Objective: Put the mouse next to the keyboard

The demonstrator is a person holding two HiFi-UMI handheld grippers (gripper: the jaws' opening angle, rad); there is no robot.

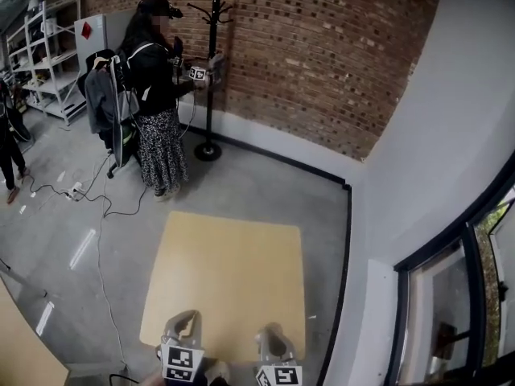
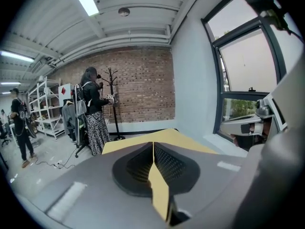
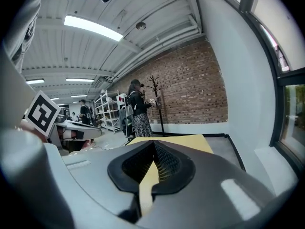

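the pale wooden square worktop [image 1: 233, 272] lies bare on the grey floor. neither the mouse nor the keyboard shows on it in any of the three views, so i cannot say where the task's things are; they may lie outside what the cameras take in.

the left claw [image 1: 183, 326] and the right claw [image 1: 274, 338] hang side by side over the near edge of the worktop, both pointing forward across it. in the left gripper view the two dark ribbed pads meet along a thin line with nothing between them, so that claw is closed and empty. the right gripper view shows the same: pads together, only the yellow-brown board visible past them. held low, level and closed like this, they look parked and ready, not reaching for anything, so i judge the task is not under way at this moment.

well beyond the worktop a person in a dark top and patterned skirt [image 1: 157, 95] stands beside a black coat stand [image 1: 211, 71] against the red brick wall [image 1: 322, 47]. cables [image 1: 100, 207] trail over the floor nearby, well away from the claws.
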